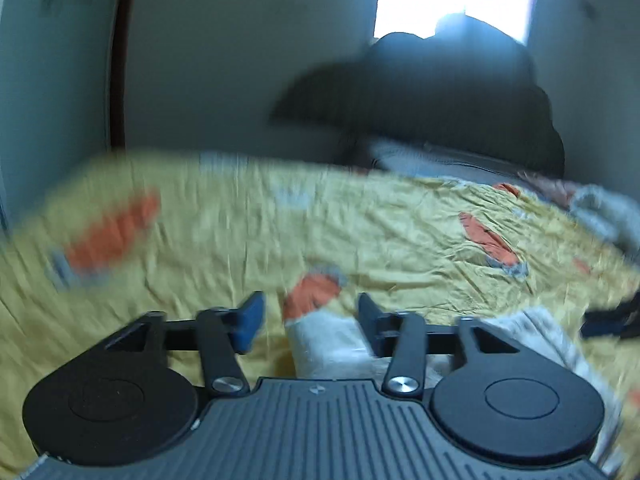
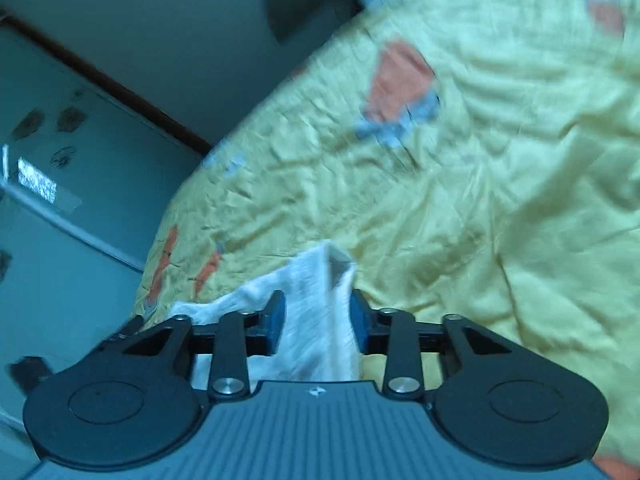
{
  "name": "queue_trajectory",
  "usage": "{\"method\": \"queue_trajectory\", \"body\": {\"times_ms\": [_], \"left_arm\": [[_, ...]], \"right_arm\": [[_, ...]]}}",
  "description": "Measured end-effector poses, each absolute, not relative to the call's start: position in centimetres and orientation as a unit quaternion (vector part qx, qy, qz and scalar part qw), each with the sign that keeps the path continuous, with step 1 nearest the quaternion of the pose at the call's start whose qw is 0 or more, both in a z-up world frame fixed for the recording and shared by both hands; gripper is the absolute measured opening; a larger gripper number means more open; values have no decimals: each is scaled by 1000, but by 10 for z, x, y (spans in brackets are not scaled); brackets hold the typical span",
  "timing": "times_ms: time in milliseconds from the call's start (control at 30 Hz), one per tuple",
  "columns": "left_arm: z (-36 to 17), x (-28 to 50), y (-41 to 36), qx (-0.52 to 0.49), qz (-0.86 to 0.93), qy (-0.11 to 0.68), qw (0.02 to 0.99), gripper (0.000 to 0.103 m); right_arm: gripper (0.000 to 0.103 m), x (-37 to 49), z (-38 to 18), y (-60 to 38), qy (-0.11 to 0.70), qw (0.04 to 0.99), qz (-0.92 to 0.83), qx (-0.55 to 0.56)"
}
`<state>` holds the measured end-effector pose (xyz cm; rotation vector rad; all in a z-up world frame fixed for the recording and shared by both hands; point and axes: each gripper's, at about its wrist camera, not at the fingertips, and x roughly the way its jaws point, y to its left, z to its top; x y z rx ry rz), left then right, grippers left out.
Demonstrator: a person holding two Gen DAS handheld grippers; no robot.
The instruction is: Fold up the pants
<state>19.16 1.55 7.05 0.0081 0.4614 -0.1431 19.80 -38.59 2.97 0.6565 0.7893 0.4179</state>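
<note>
The pants (image 1: 332, 344), of pale white cloth, are seen lying on the yellow bed cover (image 1: 400, 232). Between the parted fingers of the left gripper (image 1: 310, 320) a fold is seen, gripped by neither pad. The right gripper (image 2: 318, 320) is likewise parted, the cloth (image 2: 316, 320) running between its fingers; whether it is pressed cannot be told.

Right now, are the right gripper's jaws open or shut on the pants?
Open: the right gripper straddles the white pants, but both pads stand apart from the cloth.
</note>
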Motion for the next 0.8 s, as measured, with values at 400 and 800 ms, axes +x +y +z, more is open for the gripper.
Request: {"method": "queue_trajectory", "body": {"times_ms": [400,800], "left_arm": [[-1,125,-50,69,-134,298,942,71],[32,71,-23,49,-104,293,949,76]], "right_arm": [[57,145,2,-311,402,857,253,198],[60,55,35,-326,389,885,206,154]]}}
